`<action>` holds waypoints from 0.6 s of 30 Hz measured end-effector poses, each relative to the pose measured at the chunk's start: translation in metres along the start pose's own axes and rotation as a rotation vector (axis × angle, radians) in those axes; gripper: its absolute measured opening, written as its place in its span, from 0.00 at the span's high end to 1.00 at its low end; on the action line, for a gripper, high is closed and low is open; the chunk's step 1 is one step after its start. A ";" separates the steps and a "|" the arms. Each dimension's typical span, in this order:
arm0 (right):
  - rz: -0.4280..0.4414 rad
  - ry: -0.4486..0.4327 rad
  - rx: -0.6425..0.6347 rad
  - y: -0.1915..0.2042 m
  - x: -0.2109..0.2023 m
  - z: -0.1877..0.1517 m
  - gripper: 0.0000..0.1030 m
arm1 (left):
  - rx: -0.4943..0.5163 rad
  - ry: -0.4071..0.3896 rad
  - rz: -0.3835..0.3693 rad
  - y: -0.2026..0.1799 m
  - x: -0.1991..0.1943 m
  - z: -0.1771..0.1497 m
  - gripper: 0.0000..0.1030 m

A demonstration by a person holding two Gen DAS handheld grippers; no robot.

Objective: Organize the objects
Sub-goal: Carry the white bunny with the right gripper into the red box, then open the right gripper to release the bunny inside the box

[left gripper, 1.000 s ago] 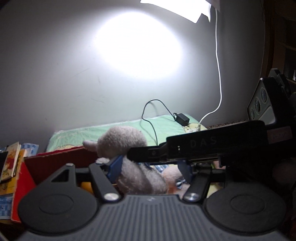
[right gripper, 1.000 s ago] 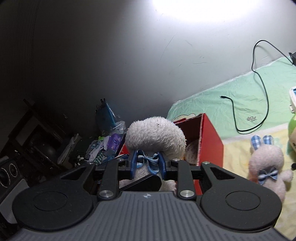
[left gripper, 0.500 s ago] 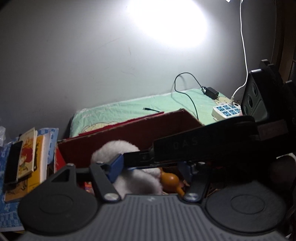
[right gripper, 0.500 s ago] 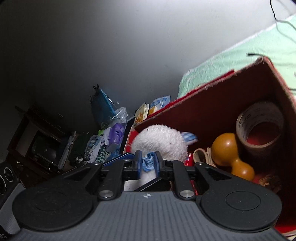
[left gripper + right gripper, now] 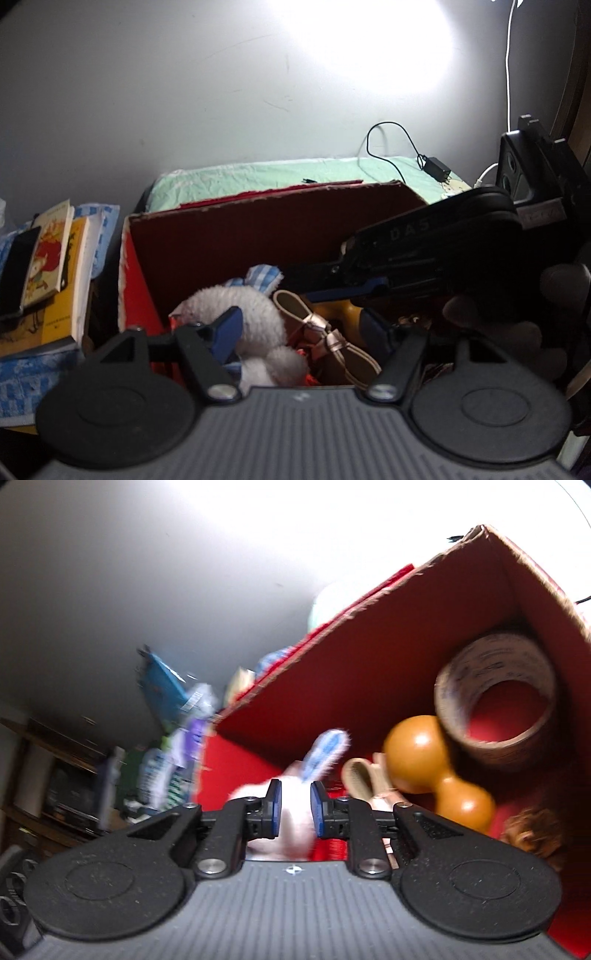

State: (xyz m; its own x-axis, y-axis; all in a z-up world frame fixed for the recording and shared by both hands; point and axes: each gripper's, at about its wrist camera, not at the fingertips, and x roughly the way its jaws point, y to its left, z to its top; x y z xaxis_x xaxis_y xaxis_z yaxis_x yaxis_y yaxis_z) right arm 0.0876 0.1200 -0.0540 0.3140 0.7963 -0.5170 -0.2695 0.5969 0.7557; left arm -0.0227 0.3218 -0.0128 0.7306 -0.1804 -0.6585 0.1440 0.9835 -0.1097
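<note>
A white plush rabbit (image 5: 255, 317) with blue checked ears lies inside the red cardboard box (image 5: 258, 236), at its left side. My right gripper (image 5: 294, 808) hangs just above the rabbit (image 5: 295, 827) with its jaws a little apart, no longer pinching it; its black body (image 5: 424, 251) reaches over the box from the right in the left wrist view. My left gripper (image 5: 306, 332) is open and empty at the box's near edge.
The box (image 5: 369, 642) also holds a tape roll (image 5: 495, 701), an orange wooden gourd (image 5: 436, 771) and a small sandal (image 5: 325, 339). Books (image 5: 51, 266) are stacked left of the box. A green cloth with a black charger cable (image 5: 432, 170) lies behind.
My right gripper carried the rabbit down into the red box and its jaws have parted from it. The left gripper has followed toward the box, staying open.
</note>
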 end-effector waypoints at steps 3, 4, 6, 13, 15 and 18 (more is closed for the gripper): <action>-0.031 0.045 0.005 0.001 0.012 -0.001 0.81 | -0.012 0.006 0.026 0.002 0.004 -0.002 0.27; -0.018 0.069 0.017 0.002 0.018 -0.001 0.81 | -0.013 0.008 0.038 0.001 0.005 -0.002 0.27; -0.013 0.121 0.041 0.002 0.031 -0.002 0.81 | -0.018 0.011 0.067 0.002 0.006 -0.001 0.24; -0.009 0.167 0.001 0.012 0.040 -0.006 0.81 | -0.058 0.025 0.095 0.003 0.001 -0.003 0.21; -0.015 0.144 -0.006 0.011 0.032 -0.004 0.80 | -0.071 0.026 0.097 0.002 -0.001 -0.001 0.21; -0.031 0.088 -0.022 0.012 0.020 -0.003 0.78 | -0.079 0.032 0.091 -0.006 -0.003 0.002 0.16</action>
State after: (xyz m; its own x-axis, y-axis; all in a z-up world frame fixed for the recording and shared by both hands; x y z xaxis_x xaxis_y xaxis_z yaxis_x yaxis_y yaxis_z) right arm 0.0882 0.1428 -0.0564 0.2413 0.7826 -0.5738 -0.2816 0.6223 0.7303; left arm -0.0246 0.3164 -0.0088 0.7165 -0.0915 -0.6916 0.0246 0.9941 -0.1061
